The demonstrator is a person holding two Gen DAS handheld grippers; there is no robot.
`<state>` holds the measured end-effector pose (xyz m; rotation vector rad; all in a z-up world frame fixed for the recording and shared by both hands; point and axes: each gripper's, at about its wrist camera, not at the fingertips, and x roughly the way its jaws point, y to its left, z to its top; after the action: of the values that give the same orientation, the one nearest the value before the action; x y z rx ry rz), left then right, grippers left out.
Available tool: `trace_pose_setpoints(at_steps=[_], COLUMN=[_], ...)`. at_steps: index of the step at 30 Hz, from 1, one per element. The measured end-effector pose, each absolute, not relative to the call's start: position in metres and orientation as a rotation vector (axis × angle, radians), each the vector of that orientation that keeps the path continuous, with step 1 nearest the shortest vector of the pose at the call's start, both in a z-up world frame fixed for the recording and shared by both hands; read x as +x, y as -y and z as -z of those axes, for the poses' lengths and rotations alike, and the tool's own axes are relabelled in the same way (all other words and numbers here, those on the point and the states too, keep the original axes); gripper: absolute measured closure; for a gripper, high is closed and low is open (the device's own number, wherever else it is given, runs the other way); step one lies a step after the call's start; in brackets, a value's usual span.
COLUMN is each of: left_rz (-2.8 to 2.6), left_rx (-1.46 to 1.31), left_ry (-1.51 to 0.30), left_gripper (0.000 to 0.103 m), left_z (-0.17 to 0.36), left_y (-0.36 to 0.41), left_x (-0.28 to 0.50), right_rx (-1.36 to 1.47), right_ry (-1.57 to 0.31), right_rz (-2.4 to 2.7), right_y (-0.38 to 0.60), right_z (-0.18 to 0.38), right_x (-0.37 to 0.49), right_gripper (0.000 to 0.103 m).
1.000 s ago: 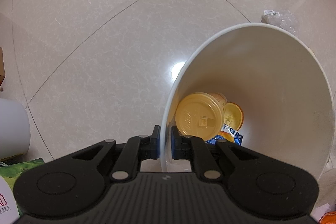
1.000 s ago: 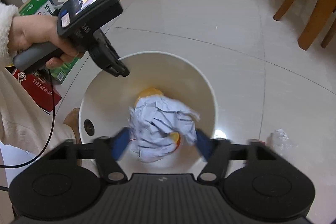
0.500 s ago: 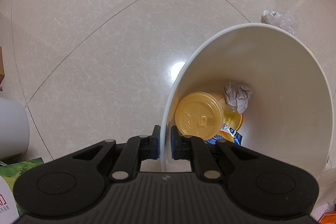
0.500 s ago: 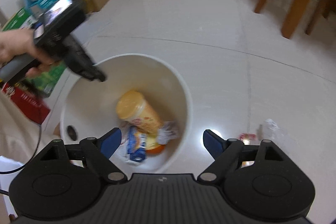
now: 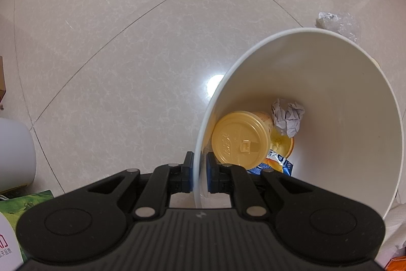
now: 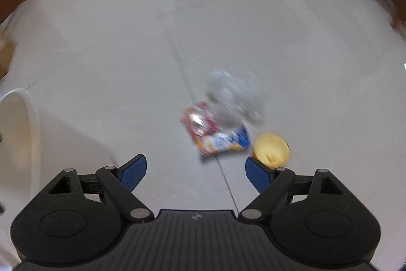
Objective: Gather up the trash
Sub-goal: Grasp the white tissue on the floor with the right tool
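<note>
- Biggest thing around is the tiled floor (image 5: 106, 47); everything else sits on it.
- White trash bin (image 5: 355, 98): the left gripper (image 5: 199, 173) has its jaws pinched narrow on the bin's near rim, one pad outside the wall and one inside. Honestly that's a thin-edge grip, so if the hand twists, the rim could slip out and tip the bin.
- Inside the bin, just past the left jaws: a yellow-lidded cup (image 5: 241, 139) lying on its side, a crumpled paper ball (image 5: 288, 116) beyond it, and a blue-and-orange wrapper (image 5: 276, 163) under the cup.
- Right gripper (image 6: 195, 173): jaws wide apart with nothing between them, aimed down at the floor litter. The right wrist view is smeared with motion blur, so take details loosely.
- Ahead of the right jaws, roughly centred: a clear crinkly plastic bag (image 6: 236, 95) farthest out, a red-and-silver wrapper (image 6: 198, 121) touching it, and nearer the jaws a blue-and-orange snack packet (image 6: 223, 141).
- A small yellow lid (image 6: 271, 149) lies just ahead of the right-hand pad, beside the packet.
- What could go wrong: the pile overlaps, so closing on it may pinch only a corner and drop the rest, or nudge the lid away. Flat wrappers on smooth tile also tend to skid rather than lift.
</note>
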<state>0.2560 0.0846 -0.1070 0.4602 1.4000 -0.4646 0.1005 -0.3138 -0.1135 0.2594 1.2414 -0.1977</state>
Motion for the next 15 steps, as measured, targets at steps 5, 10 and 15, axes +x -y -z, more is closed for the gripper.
trace_pose_setpoints(at_steps=[5, 10, 15], left_rz=[0.465, 0.466, 0.465], left_rx=[0.460, 0.452, 0.453], left_ry=[-1.400, -1.404, -1.403], left_gripper=[0.095, 0.095, 0.095], left_z=[0.107, 0.107, 0.106], left_y=[-0.085, -0.087, -0.087], left_x=[0.256, 0.257, 0.258], right_rx=[0.427, 0.457, 0.507], right_ry=[-1.263, -1.297, -1.292], right_rz=[0.339, 0.430, 0.488], right_y=[0.342, 0.356, 0.365], right_z=[0.156, 0.195, 0.226], right_x=[0.088, 0.079, 0.068], right_gripper=[0.015, 0.015, 0.015])
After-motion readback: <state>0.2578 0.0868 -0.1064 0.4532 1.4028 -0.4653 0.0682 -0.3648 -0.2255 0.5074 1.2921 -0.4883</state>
